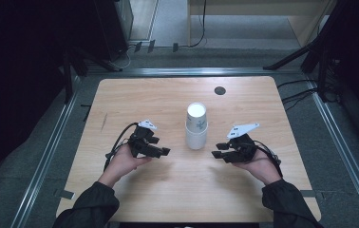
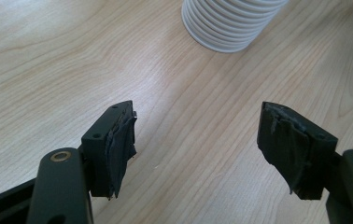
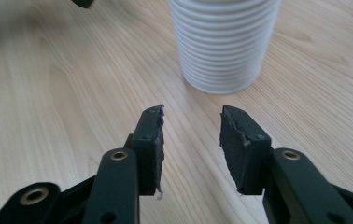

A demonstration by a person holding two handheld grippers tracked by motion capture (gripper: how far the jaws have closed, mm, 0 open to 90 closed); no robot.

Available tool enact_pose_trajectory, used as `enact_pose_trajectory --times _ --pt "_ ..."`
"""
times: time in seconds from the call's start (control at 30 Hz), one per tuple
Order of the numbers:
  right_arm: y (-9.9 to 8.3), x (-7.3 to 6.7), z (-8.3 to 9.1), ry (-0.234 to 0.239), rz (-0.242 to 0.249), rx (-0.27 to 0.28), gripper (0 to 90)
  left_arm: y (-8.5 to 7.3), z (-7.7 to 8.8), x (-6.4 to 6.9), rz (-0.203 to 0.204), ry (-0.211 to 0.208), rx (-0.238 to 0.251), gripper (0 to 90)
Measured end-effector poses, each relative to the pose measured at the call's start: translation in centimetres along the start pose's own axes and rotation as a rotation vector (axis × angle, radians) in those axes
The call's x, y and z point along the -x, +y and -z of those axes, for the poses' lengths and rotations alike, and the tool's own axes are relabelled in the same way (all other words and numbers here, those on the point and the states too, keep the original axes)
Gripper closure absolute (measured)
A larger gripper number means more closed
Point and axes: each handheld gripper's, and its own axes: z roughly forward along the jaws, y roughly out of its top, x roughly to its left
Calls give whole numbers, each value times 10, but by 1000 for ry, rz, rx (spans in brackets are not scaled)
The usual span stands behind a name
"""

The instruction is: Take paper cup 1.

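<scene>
Forearms enter low; left tool [image 1: 157,151] and right tool [image 1: 221,151] flank the stack of paper cups [image 1: 196,126] mid-counter [image 1: 139,99] — both near it, neither touching. Jaws on each stand spread, nothing between them. Stack upright, long axis vertical, mouth up. No grasp made yet — separating a cup is all still ahead.

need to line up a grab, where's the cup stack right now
In the high view the cup stack stands upside down near the table's middle, between the left gripper and right gripper, untouched.
</scene>
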Motion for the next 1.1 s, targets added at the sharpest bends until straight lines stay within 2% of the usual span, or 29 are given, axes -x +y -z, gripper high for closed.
enact_pose_trajectory --times 0.1,0.23,0.37,0.6,0.83,0.9,1.0,1.1 --pt "0 3 2 20 -52 -14 551 0 -1 0 -2 4 -9 275" --pt "-1 5 2 5 -62 -27 528 -1 0 -2 -3 -7 -12 275" --pt "-2 5 2 4 -53 -39 488 -1 0 -2 -3 -13 -13 273" --pt "-2 3 -1 26 -49 -70 480 -2 0 0 -16 -9 -25 271" --pt "-1 1 -2 39 -27 -71 448 -3 -3 3 -28 -19 -31 268" --pt "0 1 -1 26 -21 -85 429 -3 -3 4 -29 -18 -33 267" --pt "6 1 3 30 -14 -77 401 -3 -3 6 -55 7 -39 268" --pt "14 2 7 21 12 -90 380 -3 -2 6 -53 1 -39 269"
